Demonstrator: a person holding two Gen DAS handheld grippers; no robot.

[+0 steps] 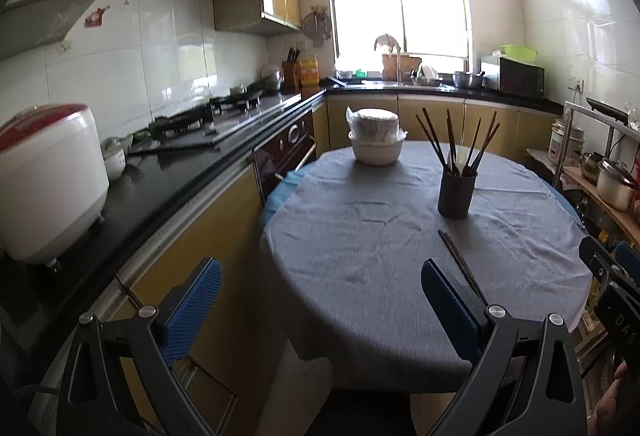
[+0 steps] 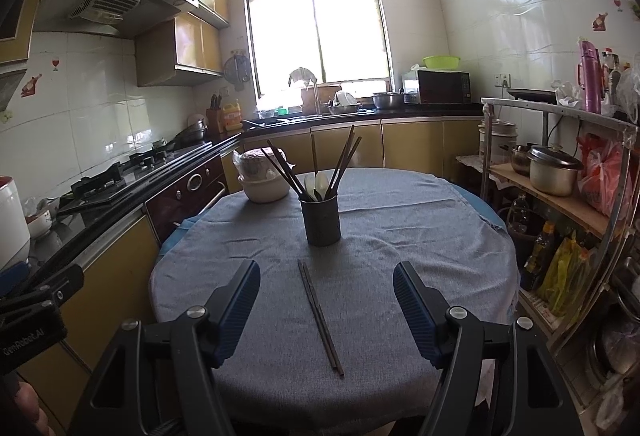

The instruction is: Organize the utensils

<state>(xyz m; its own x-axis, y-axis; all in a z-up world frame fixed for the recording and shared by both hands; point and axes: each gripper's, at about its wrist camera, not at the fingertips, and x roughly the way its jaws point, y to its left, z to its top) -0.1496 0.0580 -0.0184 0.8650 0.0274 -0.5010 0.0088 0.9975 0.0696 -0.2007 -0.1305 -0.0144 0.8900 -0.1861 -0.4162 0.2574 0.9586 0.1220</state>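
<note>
A pair of dark chopsticks (image 2: 320,316) lies on the grey tablecloth (image 2: 380,244), between my right gripper's open fingers and below them. A dark utensil holder (image 2: 321,220) stands behind it, holding several chopsticks and white spoons. My right gripper (image 2: 326,306) is open and empty above the table's near edge. My left gripper (image 1: 320,300) is open and empty at the table's left edge; the chopsticks (image 1: 460,262) run past its right finger, and the holder (image 1: 457,193) is beyond. The right gripper shows at the left wrist view's right edge (image 1: 612,276).
Stacked white bowls (image 2: 262,179) wrapped in plastic sit at the table's far left. A black counter with a gas stove (image 2: 120,179) and a white rice cooker (image 1: 48,179) runs along the left. A metal shelf with pots and bottles (image 2: 556,171) stands right.
</note>
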